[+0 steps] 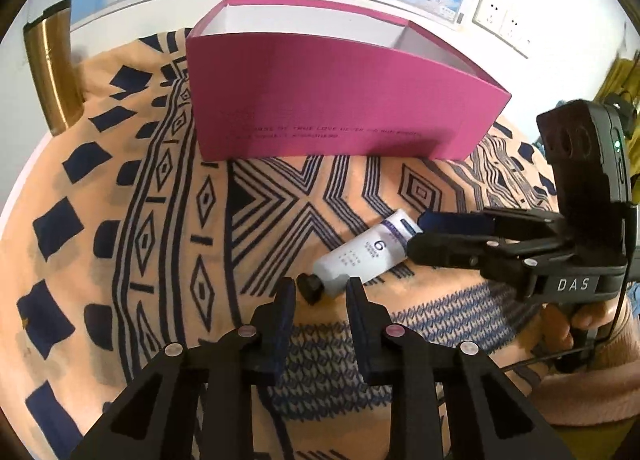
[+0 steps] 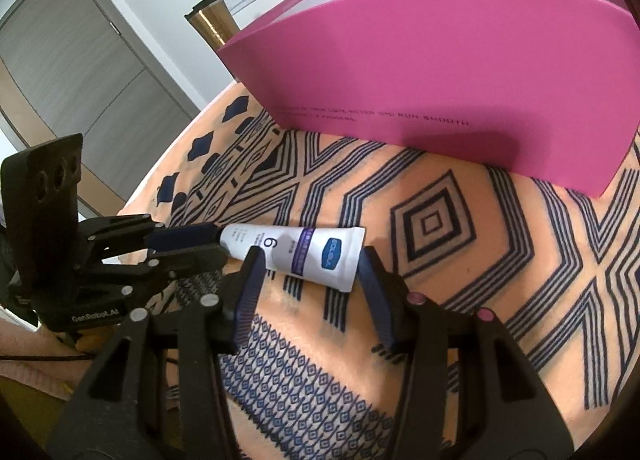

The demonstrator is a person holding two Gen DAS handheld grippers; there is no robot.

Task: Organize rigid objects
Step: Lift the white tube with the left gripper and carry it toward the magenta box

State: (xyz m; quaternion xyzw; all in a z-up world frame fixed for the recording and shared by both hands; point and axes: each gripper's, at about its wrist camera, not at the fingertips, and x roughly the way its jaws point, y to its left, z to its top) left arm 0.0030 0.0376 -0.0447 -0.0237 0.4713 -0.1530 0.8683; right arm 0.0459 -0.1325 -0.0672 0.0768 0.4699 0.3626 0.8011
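Observation:
A white tube (image 1: pixel 360 256) with a black cap and a "6" on it lies on the patterned cloth; it also shows in the right wrist view (image 2: pixel 304 252). My left gripper (image 1: pixel 322 292) is open, its jaws on either side of the cap end, not closed on it. My right gripper (image 2: pixel 312 268) is open, its jaws on either side of the tube's flat crimped end. In the left wrist view the right gripper (image 1: pixel 420 232) comes in from the right. A pink open box (image 1: pixel 340 95) stands behind the tube; it also shows in the right wrist view (image 2: pixel 460 71).
A gold tumbler (image 1: pixel 52 71) stands at the table's far left, beside the box (image 2: pixel 212 23). The orange and navy patterned cloth (image 1: pixel 160 240) covers the table. A wall with maps is behind. A grey door (image 2: pixel 80 59) is at the left.

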